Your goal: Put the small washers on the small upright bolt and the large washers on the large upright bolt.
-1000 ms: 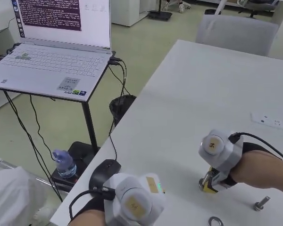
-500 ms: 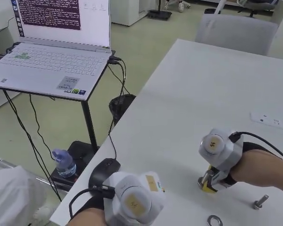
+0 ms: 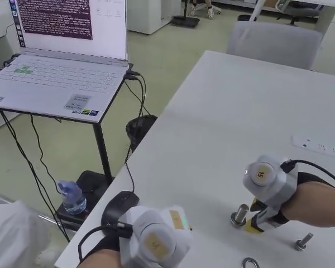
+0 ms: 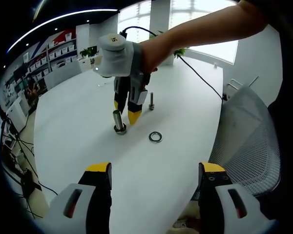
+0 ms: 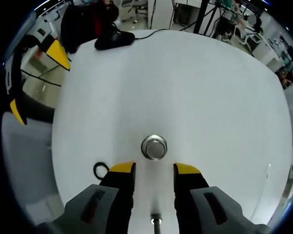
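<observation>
1. Head view: the right hand-held gripper (image 3: 251, 226) points tips-down just beside the large upright bolt (image 3: 239, 215), close to the near edge of the counter (image 3: 223, 111). The small upright bolt (image 3: 302, 242) stands near it, further along that edge. A loose washer (image 3: 249, 262) lies flat at the very edge. From here we cannot tell how far the jaws stand apart.
2. Left gripper view: the left hand-held gripper (image 4: 155, 168) sits low over the near edge with its jaws wide apart and empty. We judge it waits there so the other gripper has room at the bolts. The washer lies flat between us and the bolts, just beside the large one.
3. Right gripper view: we look straight down on the large bolt's top, just ahead of the right jaws. They stand a little apart with nothing between them. The washer lies off to one side, not touching the nearer jaw. We judge it the next thing to pick up, though which bolt it fits we cannot tell.
</observation>
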Demonstrator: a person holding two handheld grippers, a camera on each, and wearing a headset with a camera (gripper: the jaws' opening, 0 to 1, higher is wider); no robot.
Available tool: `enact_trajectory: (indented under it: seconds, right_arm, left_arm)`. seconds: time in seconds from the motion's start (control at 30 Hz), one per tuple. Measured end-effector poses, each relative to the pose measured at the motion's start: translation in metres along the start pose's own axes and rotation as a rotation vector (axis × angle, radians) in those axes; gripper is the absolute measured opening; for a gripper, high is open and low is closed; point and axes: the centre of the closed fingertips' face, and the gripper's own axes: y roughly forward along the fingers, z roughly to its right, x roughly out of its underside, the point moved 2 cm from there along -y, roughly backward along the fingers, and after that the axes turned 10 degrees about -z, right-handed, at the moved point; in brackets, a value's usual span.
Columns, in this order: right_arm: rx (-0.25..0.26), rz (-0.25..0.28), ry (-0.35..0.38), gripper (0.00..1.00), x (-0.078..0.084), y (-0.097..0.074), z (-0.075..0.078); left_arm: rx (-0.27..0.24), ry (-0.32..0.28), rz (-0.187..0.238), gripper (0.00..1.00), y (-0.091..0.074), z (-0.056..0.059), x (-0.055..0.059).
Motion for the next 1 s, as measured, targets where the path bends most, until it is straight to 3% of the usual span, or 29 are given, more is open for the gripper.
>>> enact_trajectory:
  seconds: [0.33, 1.0]
  right_arm:
    - [0.008, 0.024, 0.003, 0.32, 0.007, -0.012, -0.013]
    - [-0.011, 0.065, -0.042, 0.33, 0.016, -0.015, -0.064]
  left_arm:
    - [-0.005, 0.007, -0.001, 0.72, -0.003, -0.001, -0.001]
    - [-0.01, 0.018, -0.001, 0.72, -0.004, 0.0, -0.002]
